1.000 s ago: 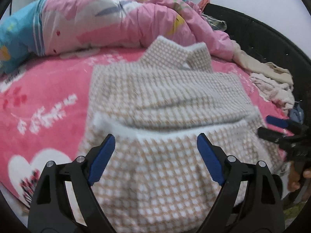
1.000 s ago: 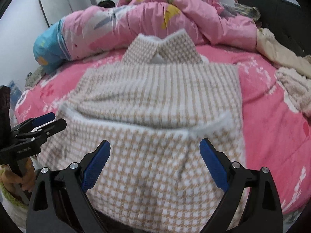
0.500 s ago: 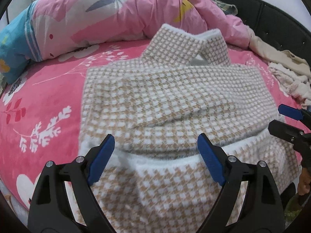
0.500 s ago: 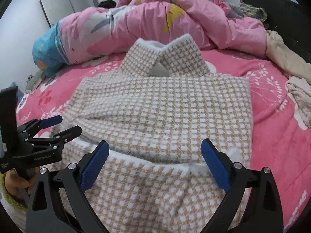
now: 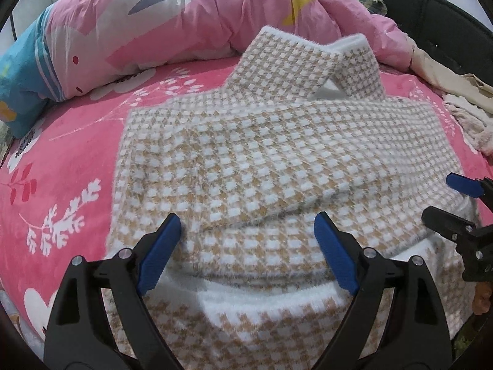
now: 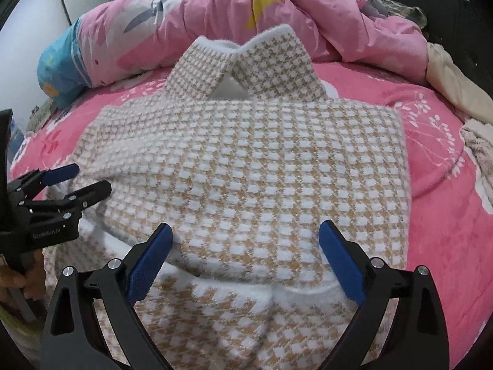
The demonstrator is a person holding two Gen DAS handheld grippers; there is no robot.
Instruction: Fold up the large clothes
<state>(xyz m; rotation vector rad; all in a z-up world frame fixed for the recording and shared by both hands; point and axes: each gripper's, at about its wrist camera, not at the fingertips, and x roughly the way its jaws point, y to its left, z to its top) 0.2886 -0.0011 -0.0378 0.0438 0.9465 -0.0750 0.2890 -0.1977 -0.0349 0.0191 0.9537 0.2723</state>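
A tan-and-white houndstooth jacket (image 5: 262, 160) lies on the pink bed, collar at the far end, sleeves folded across the body; it also shows in the right wrist view (image 6: 262, 169). My left gripper (image 5: 248, 246) is open and empty, hovering low over the jacket's near-left part, above the white folded edge (image 5: 271, 299). My right gripper (image 6: 245, 252) is open and empty over the near-right part. Each gripper shows in the other's view: the right one (image 5: 456, 203) at the right edge, the left one (image 6: 71, 182) at the left edge, both open.
A bunched pink duvet (image 5: 191, 21) with a blue end lies behind the collar. A black headboard (image 5: 437, 15) curves at the right, with cream and pale pink clothes (image 5: 462, 98) piled beneath it. Pink floral bedsheet (image 5: 61, 169) surrounds the jacket.
Both grippers have moved forward and lower over the jacket toward the collar. The jacket now looks larger and nearer. Both stay open and empty.
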